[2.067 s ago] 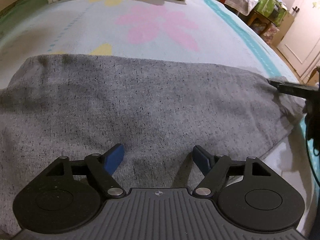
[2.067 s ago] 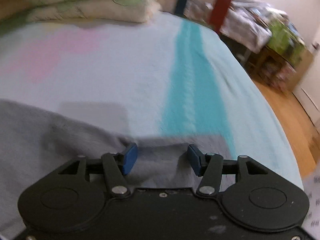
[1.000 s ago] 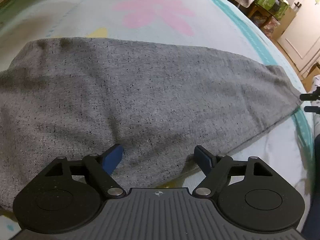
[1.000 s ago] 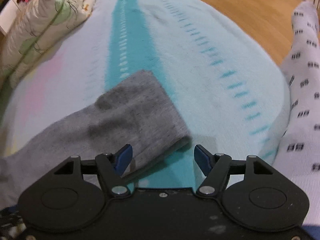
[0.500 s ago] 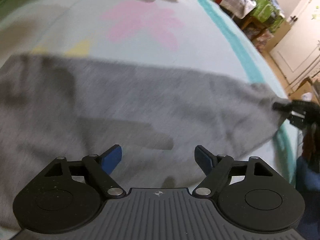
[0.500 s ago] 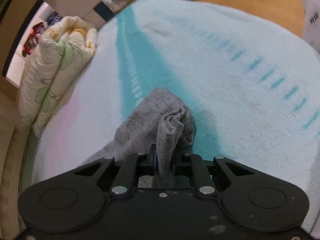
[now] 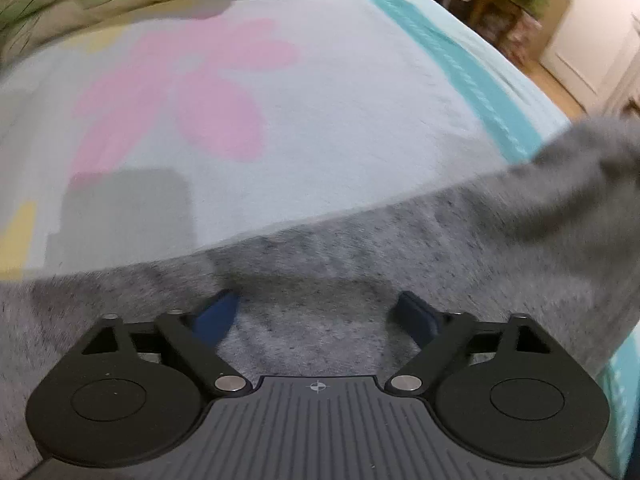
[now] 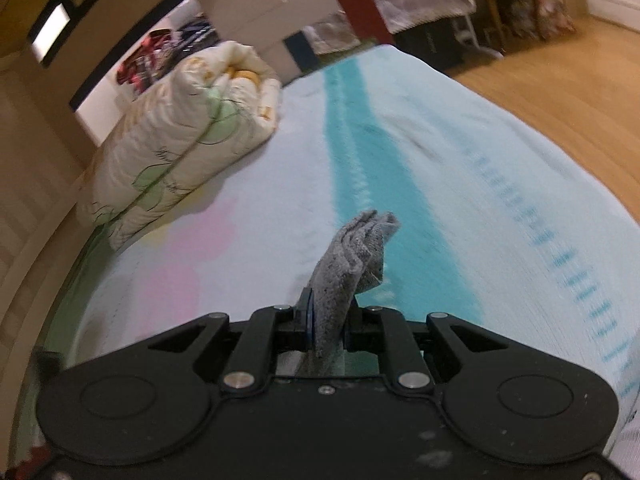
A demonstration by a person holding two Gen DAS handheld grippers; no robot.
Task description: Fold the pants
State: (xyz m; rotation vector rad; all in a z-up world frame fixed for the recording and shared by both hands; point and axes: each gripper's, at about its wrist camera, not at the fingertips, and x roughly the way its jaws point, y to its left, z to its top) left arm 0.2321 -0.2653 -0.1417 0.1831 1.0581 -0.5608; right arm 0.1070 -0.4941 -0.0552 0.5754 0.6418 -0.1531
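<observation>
Grey knit cuff pinched in the right tool (image 8: pixel 327 330), lifted off the bed (image 8: pixel 460 168).
Left tool (image 7: pixel 316 312), jaws just opened wider and gripping nothing, hovers over the pants (image 7: pixel 400 264); from it, their long axis runs rightward up to the raised cuff.

1. Our left gripper (image 7: pixel 318 312) points steeply down over the pants (image 7: pixel 400 264); its jaws stand wide and have just been opening further, the blue pads (image 7: pixel 216 314) pressing on nothing.
2. Our right gripper (image 8: pixel 328 326) tilts down more gently, with its jaws drawn close and clamped on a bunched end of the pants, which sticks up between the fingers.
</observation>
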